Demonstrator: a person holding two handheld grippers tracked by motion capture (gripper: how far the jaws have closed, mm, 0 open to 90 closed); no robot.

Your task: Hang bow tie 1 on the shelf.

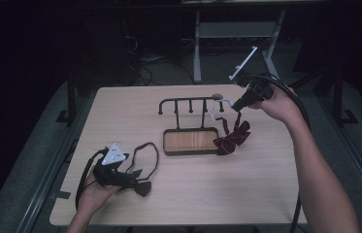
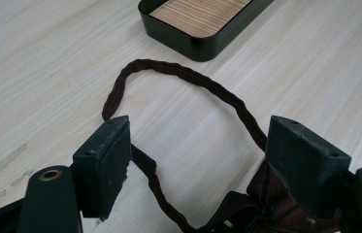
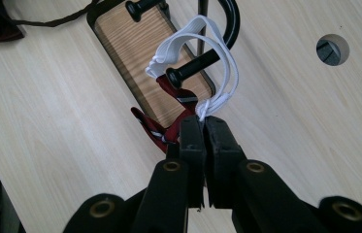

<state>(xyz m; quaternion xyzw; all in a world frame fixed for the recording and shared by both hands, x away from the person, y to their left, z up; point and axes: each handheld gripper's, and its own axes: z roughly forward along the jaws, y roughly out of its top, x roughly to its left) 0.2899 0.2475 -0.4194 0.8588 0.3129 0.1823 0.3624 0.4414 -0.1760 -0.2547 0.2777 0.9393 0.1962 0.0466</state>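
Note:
A black peg rack point(image 1: 188, 102) stands on a wood-floored tray point(image 1: 188, 153) at mid table. My right gripper point(image 1: 237, 104) point(image 3: 204, 124) is shut on a white elastic band point(image 3: 183, 41) looped over the rack's end peg point(image 3: 193, 65). A red striped bow tie point(image 1: 232, 138) point(image 3: 154, 128) hangs from that band beside the tray. At the near left, my left gripper point(image 1: 123, 172) point(image 2: 198, 145) stands open low over a dark bow tie point(image 1: 139, 187) point(image 2: 275, 204). Its dark strap loop point(image 1: 149, 150) point(image 2: 193, 80) lies flat, passing between the jaws without touching the pads.
The tray's black rim point(image 2: 193, 46) lies just beyond the strap loop. A round cable hole point(image 3: 332, 48) sits in the tabletop behind the rack. Bare wood stretches along the front and right of the table. A metal frame point(image 1: 237, 29) stands on the floor beyond.

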